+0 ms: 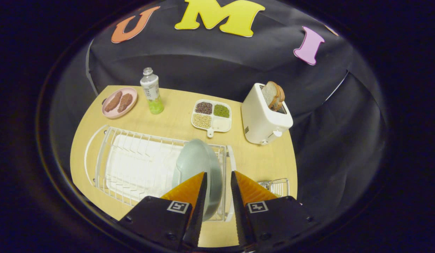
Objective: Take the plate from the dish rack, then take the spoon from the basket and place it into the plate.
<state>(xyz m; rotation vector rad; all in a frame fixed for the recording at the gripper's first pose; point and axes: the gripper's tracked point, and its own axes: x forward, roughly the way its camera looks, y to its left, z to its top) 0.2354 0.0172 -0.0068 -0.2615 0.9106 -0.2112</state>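
Gripper [218, 175] with fingers apart, straddling the rim of the upright pale plate [198, 160], which stands at the dish rack's [133, 165] toaster-side end; wire basket [277, 185] just beside the rack.

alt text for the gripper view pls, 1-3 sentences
The gripper hangs open above a pale green plate standing upright in a white wire dish rack, fingers straddling its rim without touching. A small wire basket sits beside the rack; beyond, on the wooden table, stands a toaster.
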